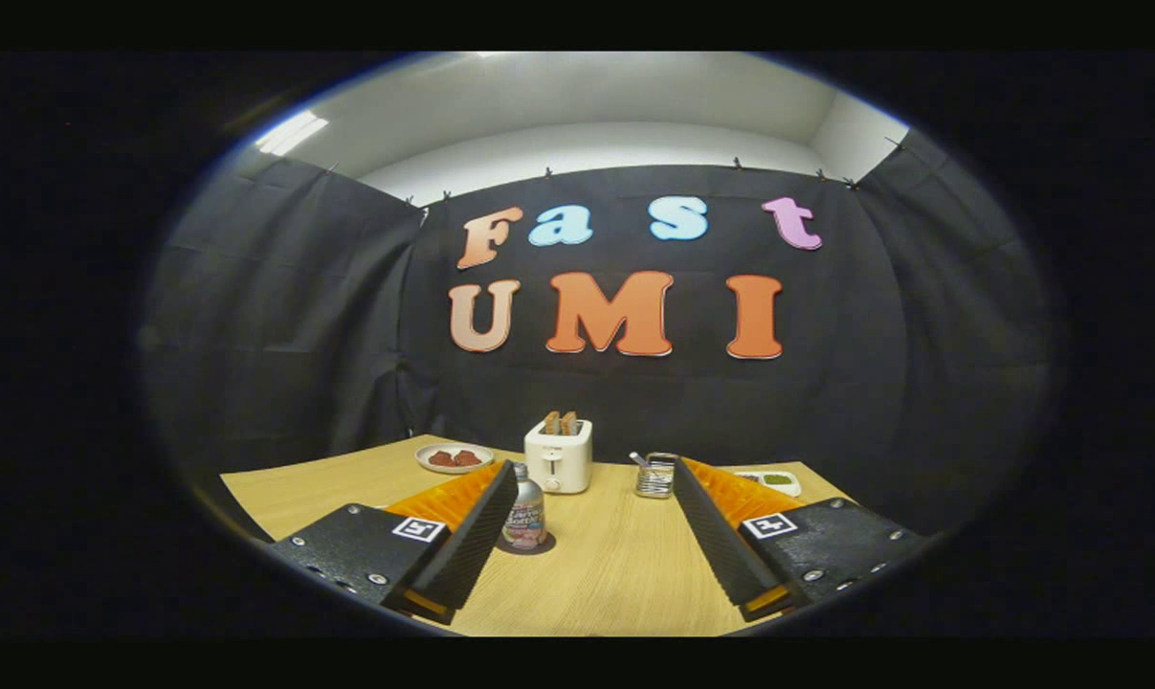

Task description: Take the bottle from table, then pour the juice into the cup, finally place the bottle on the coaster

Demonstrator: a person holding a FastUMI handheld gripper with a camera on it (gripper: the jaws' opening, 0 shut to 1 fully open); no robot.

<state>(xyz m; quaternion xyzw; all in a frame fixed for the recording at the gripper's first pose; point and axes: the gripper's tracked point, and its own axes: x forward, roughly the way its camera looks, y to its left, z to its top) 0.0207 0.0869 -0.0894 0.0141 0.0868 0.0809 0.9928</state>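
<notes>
Beside spread tool (596, 469), upright bottle (525, 517)

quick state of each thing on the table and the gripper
gripper: open, holding nothing
bottle: upright on a dark coaster, beside the left finger
toaster: bread sticking up from its slots
plate: holds reddish food
metal cup: upright beyond the fingers

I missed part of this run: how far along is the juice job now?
Looks finished or nearly so: the bottle stands upright on the dark coaster, just inside one finger. In hand: nothing; the gripper is open, fingers spread wide. Whether juice is in the metal cup beyond the fingers cannot be told.
</notes>
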